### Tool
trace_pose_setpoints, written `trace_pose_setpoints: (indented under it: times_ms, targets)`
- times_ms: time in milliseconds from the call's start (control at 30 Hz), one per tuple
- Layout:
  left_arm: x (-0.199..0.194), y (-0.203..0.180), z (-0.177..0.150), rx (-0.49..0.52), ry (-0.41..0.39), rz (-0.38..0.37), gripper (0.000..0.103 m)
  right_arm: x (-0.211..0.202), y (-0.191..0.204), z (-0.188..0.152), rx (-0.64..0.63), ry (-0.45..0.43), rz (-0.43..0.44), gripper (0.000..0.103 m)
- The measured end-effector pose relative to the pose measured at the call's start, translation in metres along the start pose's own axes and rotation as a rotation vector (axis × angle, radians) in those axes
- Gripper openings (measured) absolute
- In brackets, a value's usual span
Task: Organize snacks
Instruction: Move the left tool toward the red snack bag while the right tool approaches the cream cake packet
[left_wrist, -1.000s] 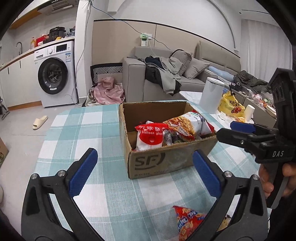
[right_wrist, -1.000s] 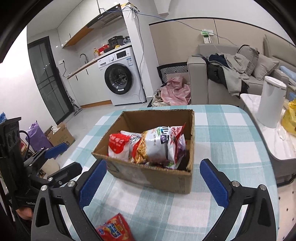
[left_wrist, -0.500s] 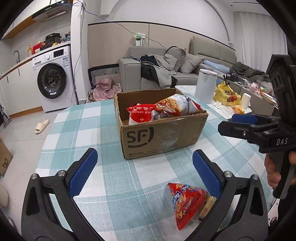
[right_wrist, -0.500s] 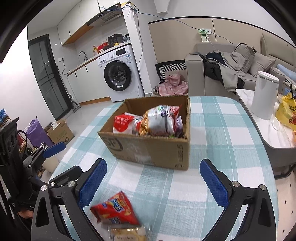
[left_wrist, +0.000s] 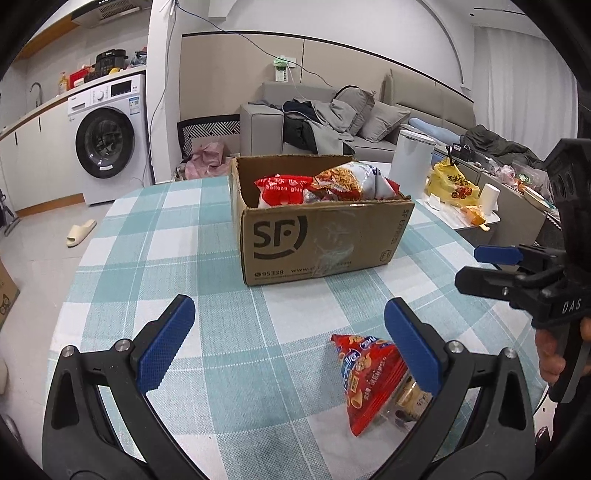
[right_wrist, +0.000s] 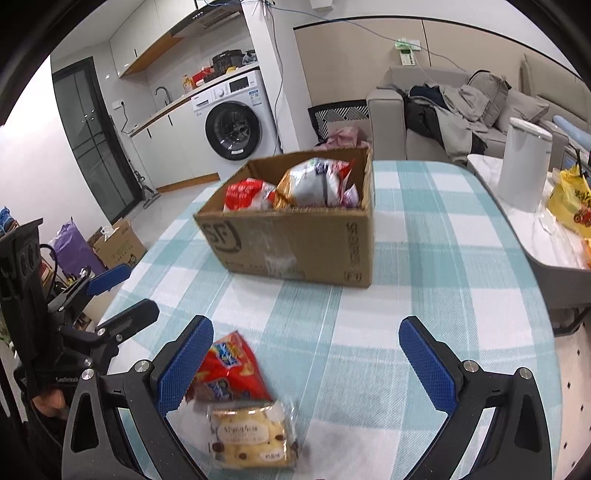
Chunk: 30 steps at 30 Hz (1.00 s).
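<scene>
Progress is judged as partial. Cardboard box stands near the middle of the table and already contains several packets, including a red packet and a noodle packet leaning against it. Two items remain outside the box: a red snack bag and a clear-wrapped cookie pack, lying on the near part of the table with the bag overlapping the pack's upper edge. Both appear to be left to load.

Left gripper has its jaws spread wide and holds nothing; the red snack bag lies just under its right-hand finger in the left wrist view. Right gripper is likewise wide and empty, with the two loose items close to its left-hand finger. Whether either finger touches a packet cannot be determined.

Surface: a teal-and-white checked tablecloth, flat.

Room: a washing machine under a counter, a grey sofa piled with clothing, and a white cylindrical bin on the side table beside a yellow bag.
</scene>
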<state>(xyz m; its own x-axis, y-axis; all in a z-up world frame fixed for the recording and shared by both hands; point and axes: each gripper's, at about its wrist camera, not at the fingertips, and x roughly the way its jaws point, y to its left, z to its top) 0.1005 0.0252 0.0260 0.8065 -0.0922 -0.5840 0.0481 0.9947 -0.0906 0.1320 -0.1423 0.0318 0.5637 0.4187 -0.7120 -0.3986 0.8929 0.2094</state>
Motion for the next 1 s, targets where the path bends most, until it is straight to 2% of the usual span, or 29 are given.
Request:
trace_pose_setpoints:
  times_ms: [133, 233, 400, 600, 800, 1000]
  targets:
    - [0.001, -0.004, -0.008, 0.014, 0.017, -0.006, 0.102, 0.006, 0.006, -0.015, -0.033, 0.042, -0.010, 0.102]
    - [-0.002, -0.008, -0.013, 0.020, 0.019, -0.009, 0.102, 0.010, 0.010, -0.025, -0.060, 0.078, -0.048, 0.102]
    - [-0.003, -0.012, -0.020, 0.033, 0.031, -0.022, 0.102, 0.010, 0.012, -0.038, -0.097, 0.109, -0.047, 0.102]
    - [0.000, -0.020, -0.025, 0.074, 0.058, -0.011, 0.102, 0.020, 0.019, -0.054, -0.131, 0.176, -0.022, 0.102]
    - [0.005, -0.023, -0.031, 0.086, 0.080, -0.019, 0.102, 0.037, 0.038, -0.068, -0.220, 0.258, 0.014, 0.102]
    - [0.012, -0.022, -0.034, 0.083, 0.096, -0.030, 0.102, 0.048, 0.050, -0.081, -0.287, 0.298, 0.031, 0.102]
